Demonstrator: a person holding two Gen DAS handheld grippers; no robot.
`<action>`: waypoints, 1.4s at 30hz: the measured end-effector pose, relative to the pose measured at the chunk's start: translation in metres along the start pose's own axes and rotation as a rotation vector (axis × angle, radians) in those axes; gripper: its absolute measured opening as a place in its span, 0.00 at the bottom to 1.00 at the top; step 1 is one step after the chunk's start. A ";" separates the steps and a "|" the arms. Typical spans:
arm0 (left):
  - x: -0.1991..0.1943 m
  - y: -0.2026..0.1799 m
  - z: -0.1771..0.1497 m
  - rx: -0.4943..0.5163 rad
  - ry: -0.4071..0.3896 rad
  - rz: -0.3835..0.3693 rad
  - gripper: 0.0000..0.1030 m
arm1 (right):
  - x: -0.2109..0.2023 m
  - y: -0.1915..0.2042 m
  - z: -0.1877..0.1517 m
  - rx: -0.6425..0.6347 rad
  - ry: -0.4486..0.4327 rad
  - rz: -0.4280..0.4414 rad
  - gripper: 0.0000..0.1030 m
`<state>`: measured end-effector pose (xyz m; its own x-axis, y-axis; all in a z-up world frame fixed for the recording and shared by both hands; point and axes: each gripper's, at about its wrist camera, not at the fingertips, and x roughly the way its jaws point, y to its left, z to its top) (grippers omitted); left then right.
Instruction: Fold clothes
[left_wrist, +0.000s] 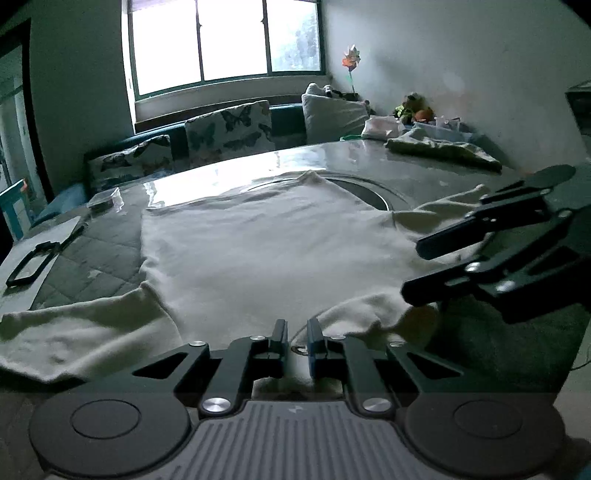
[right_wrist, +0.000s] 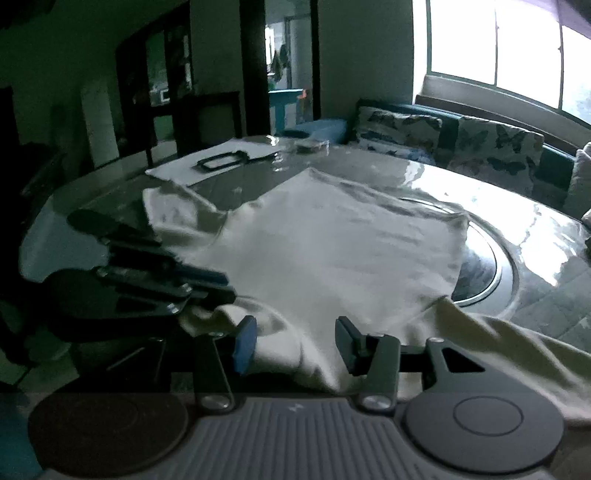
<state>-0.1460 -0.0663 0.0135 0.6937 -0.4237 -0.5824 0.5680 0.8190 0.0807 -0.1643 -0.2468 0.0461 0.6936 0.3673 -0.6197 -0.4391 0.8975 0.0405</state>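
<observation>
Shadow covers much of the room, so the dark corners are hard to make out. A white shirt (left_wrist: 266, 243) lies spread flat on the round bench (left_wrist: 229, 170), with its body over the middle and a sleeve reaching out to each side. The near edge of the shirt is cut off behind both tools, so how it ends there cannot be seen.

The left hand-held gripper (left_wrist: 297, 341) sits low at the near edge of the shirt. Its two fingers are close together with only a thin gap, and a bit of the white cloth seems to sit between them, but the pinch is hidden and I cannot tell if it really holds the cloth. In the right wrist view this tool shows as a dark blurry shape at the left, touching the bunched cloth.

The right hand-held gripper (right_wrist: 293, 345) has its fingers wide apart. The shirt edge lies between and under them, and they grip nothing. It is just beside the left one.

Another crumpled cloth (left_wrist: 443, 147) lies at the far side of the bench, well apart from the shirt. A black frame (left_wrist: 31, 264) rests on a white sheet (left_wrist: 22, 295) at the left edge. Butterfly cushions (left_wrist: 229, 127) lean under the bright window (left_wrist: 225, 40). No writing can be read anywhere.
</observation>
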 end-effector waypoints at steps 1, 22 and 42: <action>-0.002 -0.001 -0.001 0.010 -0.004 0.003 0.12 | 0.003 0.000 -0.001 0.002 0.007 -0.005 0.46; 0.001 -0.006 0.049 -0.087 0.000 -0.063 0.47 | -0.020 -0.048 -0.020 0.176 -0.019 -0.180 0.79; 0.045 -0.035 0.079 -0.104 0.050 -0.086 0.75 | -0.004 -0.145 -0.042 0.380 -0.004 -0.464 1.00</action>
<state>-0.0997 -0.1447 0.0483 0.6198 -0.4767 -0.6234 0.5740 0.8171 -0.0542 -0.1271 -0.3883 0.0099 0.7664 -0.0838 -0.6368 0.1446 0.9885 0.0440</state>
